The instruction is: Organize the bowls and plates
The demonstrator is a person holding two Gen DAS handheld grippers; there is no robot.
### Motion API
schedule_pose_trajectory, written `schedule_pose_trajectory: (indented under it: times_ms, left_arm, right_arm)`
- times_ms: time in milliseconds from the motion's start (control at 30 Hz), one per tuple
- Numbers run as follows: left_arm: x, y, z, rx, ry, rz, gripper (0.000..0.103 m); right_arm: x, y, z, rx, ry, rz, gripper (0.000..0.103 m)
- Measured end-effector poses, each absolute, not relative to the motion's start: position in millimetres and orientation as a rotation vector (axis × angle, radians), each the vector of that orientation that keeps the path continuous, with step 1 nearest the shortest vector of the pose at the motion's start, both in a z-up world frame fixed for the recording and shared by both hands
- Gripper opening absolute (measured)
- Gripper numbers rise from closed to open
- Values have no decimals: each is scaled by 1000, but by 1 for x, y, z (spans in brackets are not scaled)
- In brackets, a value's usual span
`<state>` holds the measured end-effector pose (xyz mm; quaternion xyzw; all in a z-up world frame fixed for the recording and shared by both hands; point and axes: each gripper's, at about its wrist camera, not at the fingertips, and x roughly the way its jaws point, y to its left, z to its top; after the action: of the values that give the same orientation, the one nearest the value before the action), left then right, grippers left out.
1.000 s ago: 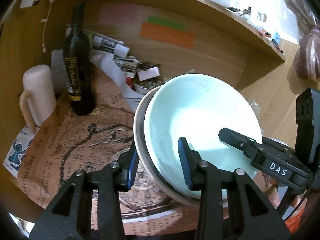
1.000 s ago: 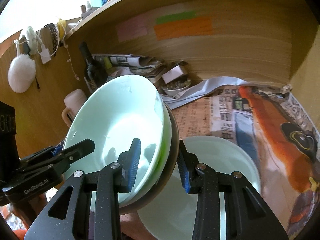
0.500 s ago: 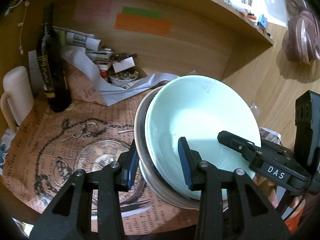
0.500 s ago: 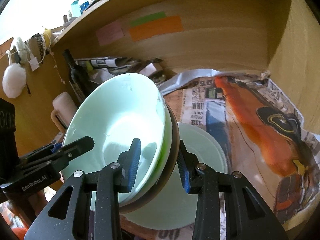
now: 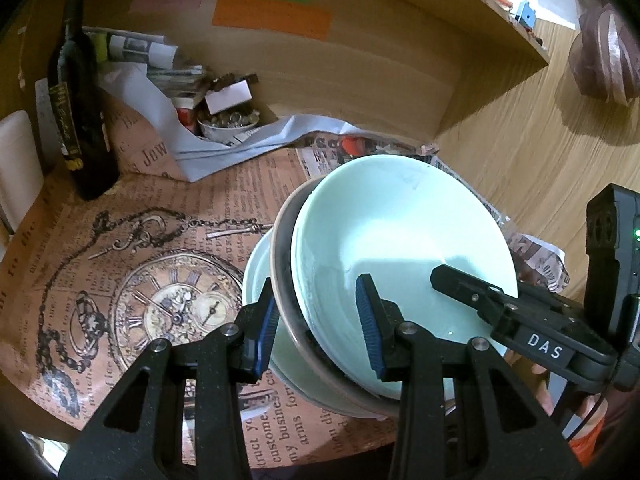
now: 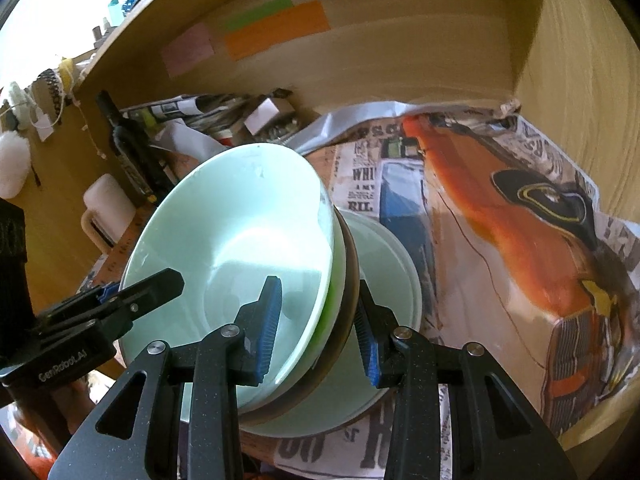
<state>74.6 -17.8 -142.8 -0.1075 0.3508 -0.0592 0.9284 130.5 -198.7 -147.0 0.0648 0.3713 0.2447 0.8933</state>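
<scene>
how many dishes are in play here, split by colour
pale green bowl, top of the held stack: 1
bright green dish under it, only its rim shows: 1
brown dish at the bottom of the held stack: 1
pale green plate on the newspaper: 1
total: 4

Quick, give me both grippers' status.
Left gripper: shut on the stacked bowls' rim.
Right gripper: shut on the same stack's opposite rim.

Both handheld tools are matte black, speckled plastic with triangular cut-outs and silver screw heads. The left gripper (image 5: 318, 330) and right gripper (image 6: 318, 330) carry ribbed blue pads (image 5: 370, 330). White lettering marks their bodies, "DAS" on one, "GenRobot.AI" on the other, and a green light glows on the right one's housing.
</scene>
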Motion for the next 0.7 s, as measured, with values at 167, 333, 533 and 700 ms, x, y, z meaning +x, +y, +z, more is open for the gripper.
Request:
schedule_pose_trajectory:
  times_ms: [167, 333, 533, 700]
  left_arm:
    - [78, -16, -146, -222, 729, -128, 38]
    - [83, -14, -149, -227, 736, -141, 38]
    - [89, -9, -156, -238, 758, -155, 38]
    - [94, 0, -165, -268, 780, -160, 38]
  right_arm:
    - [133, -201, -152, 153, 789, 499, 33]
    - [135, -201, -151, 159, 791, 501, 33]
    - [139, -202, -151, 197, 790, 530, 37]
    - [134, -195, -147, 166, 755, 553, 44]
